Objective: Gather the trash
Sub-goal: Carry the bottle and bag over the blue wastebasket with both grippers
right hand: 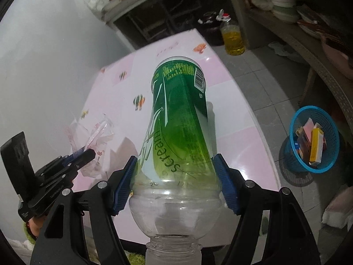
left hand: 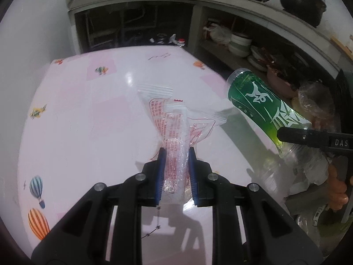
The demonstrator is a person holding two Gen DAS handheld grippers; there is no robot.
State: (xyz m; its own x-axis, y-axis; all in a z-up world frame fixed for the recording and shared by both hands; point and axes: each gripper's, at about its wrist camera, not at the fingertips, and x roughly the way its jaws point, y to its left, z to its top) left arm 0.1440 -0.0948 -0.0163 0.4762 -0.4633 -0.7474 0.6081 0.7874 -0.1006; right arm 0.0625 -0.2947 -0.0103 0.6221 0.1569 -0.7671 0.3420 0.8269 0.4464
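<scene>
My left gripper (left hand: 175, 154) is shut on a clear plastic wrapper (left hand: 176, 130) with red print, held just above the pink table (left hand: 88, 110). My right gripper (right hand: 176, 167) is shut on an empty plastic bottle (right hand: 181, 114) with a green label, gripped near its neck, base pointing away over the table. The bottle also shows in the left wrist view (left hand: 262, 101), at the right. The left gripper and wrapper (right hand: 92, 139) show at the left of the right wrist view. A blue mesh basket (right hand: 317, 167) holding small boxes stands on the floor right of the table.
A jug of yellow oil (right hand: 232, 36) stands on the tiled floor beyond the table. Concrete shelves (left hand: 220, 2) with bowls, pots and bags run along the back and right. A grey wall is at the left.
</scene>
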